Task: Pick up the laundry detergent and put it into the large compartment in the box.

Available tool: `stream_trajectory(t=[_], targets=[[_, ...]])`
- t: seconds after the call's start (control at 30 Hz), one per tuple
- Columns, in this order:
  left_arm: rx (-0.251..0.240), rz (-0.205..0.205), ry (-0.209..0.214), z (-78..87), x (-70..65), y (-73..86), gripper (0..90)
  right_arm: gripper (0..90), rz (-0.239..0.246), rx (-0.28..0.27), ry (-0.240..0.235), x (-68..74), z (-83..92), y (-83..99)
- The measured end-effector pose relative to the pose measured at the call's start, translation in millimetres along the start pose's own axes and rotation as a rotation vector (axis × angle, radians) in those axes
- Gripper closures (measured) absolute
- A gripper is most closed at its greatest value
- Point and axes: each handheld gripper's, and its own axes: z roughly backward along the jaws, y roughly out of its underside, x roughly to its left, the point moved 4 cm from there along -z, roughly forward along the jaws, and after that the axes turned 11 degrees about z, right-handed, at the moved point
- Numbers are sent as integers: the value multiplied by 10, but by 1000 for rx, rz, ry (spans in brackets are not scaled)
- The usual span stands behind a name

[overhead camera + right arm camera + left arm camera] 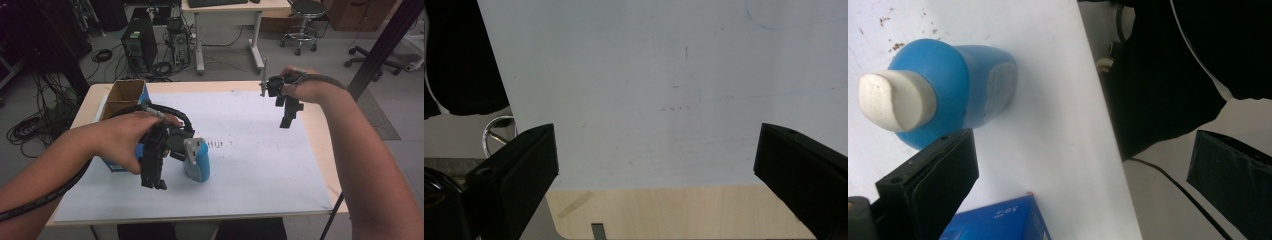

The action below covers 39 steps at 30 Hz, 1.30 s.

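Note:
A blue bottle (198,165) with a white cap (895,100) stands on the white sheet (250,165) at the front left. My left gripper (152,182) points down just to the left of it. In the left gripper view the left gripper (1083,160) is open, its jaws wide apart, and the bottle (968,90) sits beyond the left jaw, not between the two. My right gripper (286,122) hangs above the far right of the sheet. The right gripper view shows the right gripper (656,150) open with nothing between its jaws.
An open cardboard box with blue sides (122,97) stands at the table's far left, behind my left hand; its blue corner (998,220) lies near the left jaw. The wooden table edge (674,210) runs below the right gripper. Computers, cables and stools stand on the floor beyond.

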Motion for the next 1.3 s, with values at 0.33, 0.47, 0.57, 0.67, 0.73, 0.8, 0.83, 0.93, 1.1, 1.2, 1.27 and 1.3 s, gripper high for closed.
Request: stream_trajectory(t=[0.33, 0.47, 0.57, 0.67, 0.73, 0.8, 0.83, 0.93, 1.1, 1.2, 1.27, 1.3], targets=[[-21, -14, -10, 59, -35, 3, 2, 38, -9, -4, 9, 48, 7, 53], [-15, -20, -16, 72, -28, 23, 2, 38, -11, -1, 7, 58, -1, 43], [-27, -23, -21, 90, -6, 30, 2, 37, -1, -11, 4, 66, -2, 5], [-39, -35, -24, 89, 25, 35, 2, 40, 5, -8, 2, 61, -7, -23], [-41, -40, -30, 94, 39, 33, 2, 38, 6, -5, 6, 60, -2, -42], [-48, -49, -38, 113, 58, 26, 2, 38, 13, -7, 4, 60, 1, -60], [-48, -49, -38, 113, 58, 26, 2, 38, 13, -7, 4, 60, 1, -60], [-54, -62, -46, 146, 93, 8, 2, 38, 21, -12, 5, 57, -8, -88], [-49, -63, -67, 216, 196, -24, 2, 39, 23, -12, 4, 53, -45, -115], [-39, -66, -75, 228, 258, -37, 2, 38, 19, -16, 5, 55, -50, -118], [-38, -71, -74, 243, 304, -51, 2, 37, 17, -24, 5, 58, -55, -119], [-44, -77, -78, 251, 327, -58, 2, 38, 16, -25, 5, 59, -64, -120]])
